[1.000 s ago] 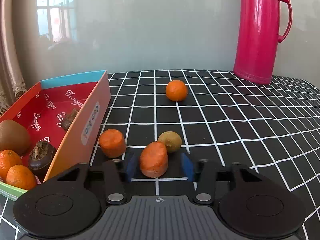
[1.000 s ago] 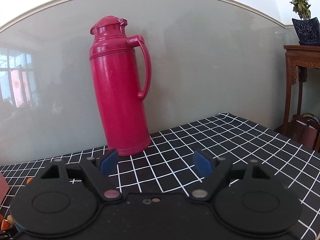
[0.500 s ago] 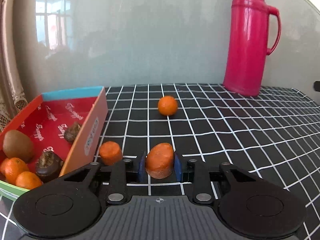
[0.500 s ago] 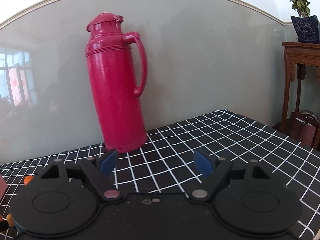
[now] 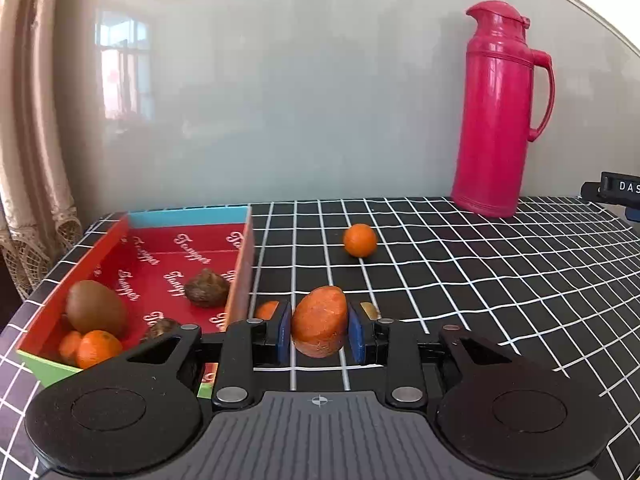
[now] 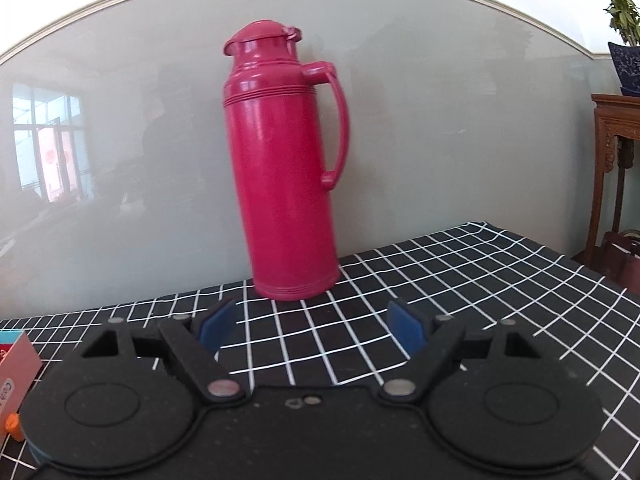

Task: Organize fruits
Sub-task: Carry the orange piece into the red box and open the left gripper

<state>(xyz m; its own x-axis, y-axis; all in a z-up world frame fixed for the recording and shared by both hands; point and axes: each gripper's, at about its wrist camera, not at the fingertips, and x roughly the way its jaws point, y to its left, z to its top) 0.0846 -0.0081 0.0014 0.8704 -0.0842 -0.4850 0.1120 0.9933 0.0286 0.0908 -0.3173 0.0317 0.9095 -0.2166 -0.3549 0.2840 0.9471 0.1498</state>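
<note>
On the black checked tablecloth [image 5: 480, 280], the left gripper [image 5: 319, 330] is squeezing an orange carrot chunk [image 5: 319, 326] between its blue pads [image 5: 283, 330], just beside the red box [image 5: 172, 264]. White curly writing, perhaps "Tamper", is showing over and over on the box floor. A kiwi [image 5: 95, 307] and small oranges [image 5: 98, 347] are lying inside. One orange [image 5: 360, 240] is sitting alone. The right gripper [image 6: 312, 326] is hanging wide apart, holding nothing, facing the pink flask [image 6: 280, 168]
</note>
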